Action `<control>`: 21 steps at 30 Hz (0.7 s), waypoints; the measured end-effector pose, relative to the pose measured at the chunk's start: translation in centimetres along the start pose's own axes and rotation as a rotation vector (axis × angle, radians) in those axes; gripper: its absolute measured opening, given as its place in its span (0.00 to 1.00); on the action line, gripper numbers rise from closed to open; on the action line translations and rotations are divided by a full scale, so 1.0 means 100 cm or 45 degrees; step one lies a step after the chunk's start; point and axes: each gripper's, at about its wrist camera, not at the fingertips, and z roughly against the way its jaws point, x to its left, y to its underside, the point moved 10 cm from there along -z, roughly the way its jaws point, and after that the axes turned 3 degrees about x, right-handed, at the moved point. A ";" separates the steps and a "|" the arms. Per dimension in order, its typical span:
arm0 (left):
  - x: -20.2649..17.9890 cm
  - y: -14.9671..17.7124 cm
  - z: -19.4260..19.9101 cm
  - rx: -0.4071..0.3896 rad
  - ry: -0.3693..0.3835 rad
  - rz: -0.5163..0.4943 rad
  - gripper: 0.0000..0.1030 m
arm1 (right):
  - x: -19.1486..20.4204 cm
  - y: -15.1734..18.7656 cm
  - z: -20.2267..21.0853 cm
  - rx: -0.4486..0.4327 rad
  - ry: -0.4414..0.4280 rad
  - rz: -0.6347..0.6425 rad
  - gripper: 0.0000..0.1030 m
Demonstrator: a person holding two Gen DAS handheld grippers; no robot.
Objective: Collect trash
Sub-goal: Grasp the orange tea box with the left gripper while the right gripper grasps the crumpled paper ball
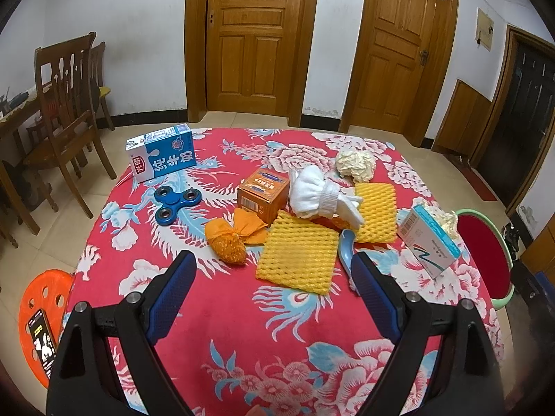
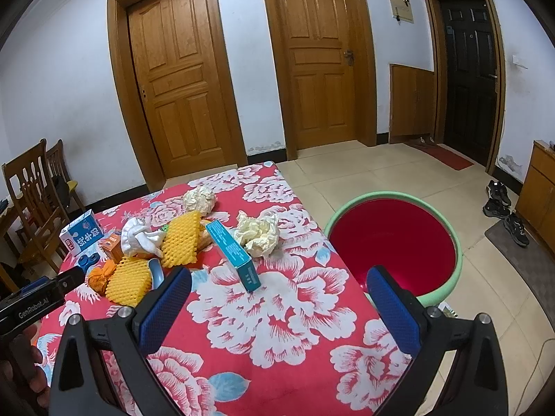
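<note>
Both tongs, left [image 1: 270, 270] and right [image 2: 277, 287], gape wide and empty over the tabletop [image 1: 242, 329]; beside it stands the bin [image 2: 447, 242], paper wad [image 2: 258, 234] nearby.

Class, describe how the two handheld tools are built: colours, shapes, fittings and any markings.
Each tool, left and right, has black angular arms, silver round bolts and two blue textured fingers. In the right wrist view, the left tool's black body reads "GenRobot.AI".

Milk carton [image 1: 162, 152] at 10 o'clock on the table says 光明 + 纯牛奶. Left gripper body [image 2: 33, 306], 9 o'clock in right cam: "GenRobot.AI". Other boxes unreadable.
</note>
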 end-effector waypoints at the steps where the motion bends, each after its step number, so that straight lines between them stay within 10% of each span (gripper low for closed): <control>1: -0.001 -0.002 -0.003 0.004 -0.003 -0.002 0.88 | 0.000 -0.001 -0.002 0.000 0.000 0.001 1.00; 21: 0.029 -0.033 -0.079 0.124 -0.062 0.015 0.86 | 0.000 -0.028 -0.078 0.131 -0.027 0.017 1.00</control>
